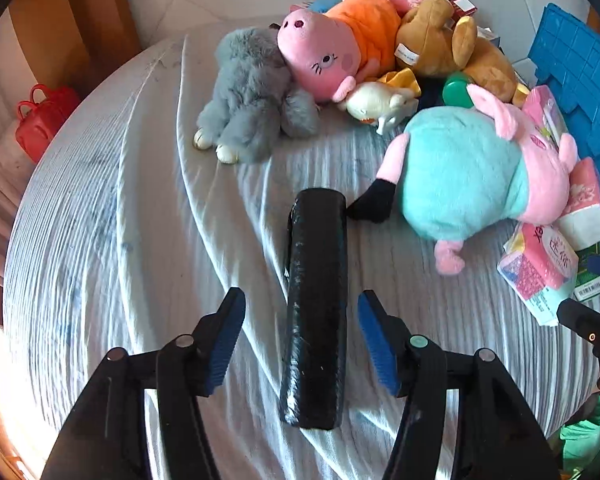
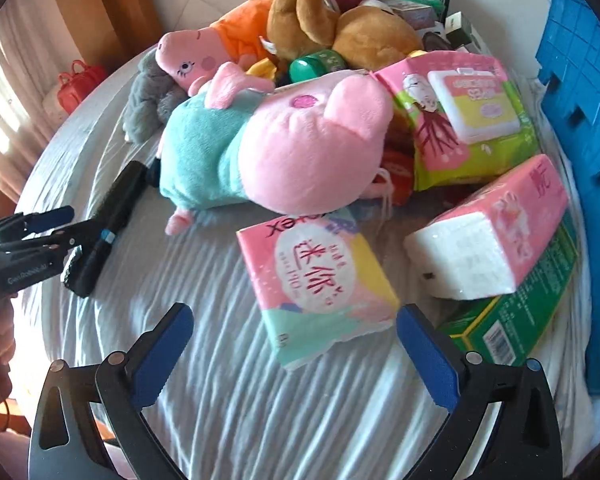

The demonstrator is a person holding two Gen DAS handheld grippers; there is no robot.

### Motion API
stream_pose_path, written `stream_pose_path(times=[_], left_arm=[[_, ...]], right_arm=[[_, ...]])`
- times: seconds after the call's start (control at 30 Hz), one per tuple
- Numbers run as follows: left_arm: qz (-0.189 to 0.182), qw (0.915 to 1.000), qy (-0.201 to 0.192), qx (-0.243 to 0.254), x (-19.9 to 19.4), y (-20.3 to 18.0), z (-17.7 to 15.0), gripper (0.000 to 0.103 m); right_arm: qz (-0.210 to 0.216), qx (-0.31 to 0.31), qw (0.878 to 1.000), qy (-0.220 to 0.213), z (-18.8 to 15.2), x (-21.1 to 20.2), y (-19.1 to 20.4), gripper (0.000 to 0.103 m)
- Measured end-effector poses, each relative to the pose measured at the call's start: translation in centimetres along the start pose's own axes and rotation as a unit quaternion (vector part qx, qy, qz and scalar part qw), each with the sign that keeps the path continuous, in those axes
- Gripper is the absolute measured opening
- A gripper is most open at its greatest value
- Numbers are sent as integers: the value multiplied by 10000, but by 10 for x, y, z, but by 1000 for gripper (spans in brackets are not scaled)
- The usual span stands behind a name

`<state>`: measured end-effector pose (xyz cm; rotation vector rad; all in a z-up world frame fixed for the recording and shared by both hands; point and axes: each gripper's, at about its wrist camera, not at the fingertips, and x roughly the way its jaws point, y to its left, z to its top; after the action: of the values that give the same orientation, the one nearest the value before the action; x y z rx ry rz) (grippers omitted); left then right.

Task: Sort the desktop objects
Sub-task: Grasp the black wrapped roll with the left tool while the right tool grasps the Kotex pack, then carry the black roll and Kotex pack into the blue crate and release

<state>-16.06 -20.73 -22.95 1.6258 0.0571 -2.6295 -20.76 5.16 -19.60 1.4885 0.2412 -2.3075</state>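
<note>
Jaws of both downward-tilted grippers gape: left gripper seemingly clear of black roll, right gripper empty.

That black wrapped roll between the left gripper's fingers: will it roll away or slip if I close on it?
The black roll looks cylindrical, so a sideways nudge would probably roll it, though the wrinkled sheet may damp that. Its glossy wrap suggests a slippery grip. The left gripper stands open astride it, pads not touching.

black roll | grey-white striped cloth | teal-pink pig plush | blue crate | grey bunny
</note>
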Motion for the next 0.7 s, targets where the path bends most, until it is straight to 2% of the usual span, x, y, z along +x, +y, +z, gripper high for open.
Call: stream_pose_path(times=[0.03, 0.07, 0.1, 0.17, 0.27, 0.3, 0.47, 0.5, 0.53, 0.57, 0.7], left_arm=[[43, 10000, 43, -26, 13, -5, 18, 58], [82, 9998, 133, -81, 22, -5, 22, 58], [37, 9996, 243, -132, 28, -21, 33, 58], [-39, 9980, 592, -225, 48, -21, 34, 57], [7, 9993, 374, -13, 43, -30, 28, 37], [-7, 9993, 361, -6, 41, -30, 26, 34], [-6, 9993, 384, -41, 32, -28, 16, 34], [9, 9994, 355, -18, 26, -27, 12, 34], [12, 9996, 292, 8, 24, -30, 12, 34], [35, 9998, 187, 66, 16, -31, 10, 34], [71, 9995, -224, 227, -16, -38, 10, 34]], right_arm=[[-32, 0, 10000, 4, 2, 2, -4, 103], [-44, -14, 10000, 36, 4, 5, -6, 103], [-47, -45, 9999, 87, 5, 10, -6, 103], [-26, -95, 9998, 166, 8, 20, -6, 103], [63, -92, 9996, 241, 9, 34, -6, 103], [146, -45, 9995, 267, 8, 39, -7, 103], [-170, -145, 9987, 447, 6, 48, -1, 103], [-70, -124, 9990, 419, 4, 45, 0, 97], [24, -109, 9995, 308, 3, 38, 1, 87], [-5, -143, 9997, 217, 2, 32, 3, 67], [91, -215, 9997, 81, 1, 15, 11, 66]])
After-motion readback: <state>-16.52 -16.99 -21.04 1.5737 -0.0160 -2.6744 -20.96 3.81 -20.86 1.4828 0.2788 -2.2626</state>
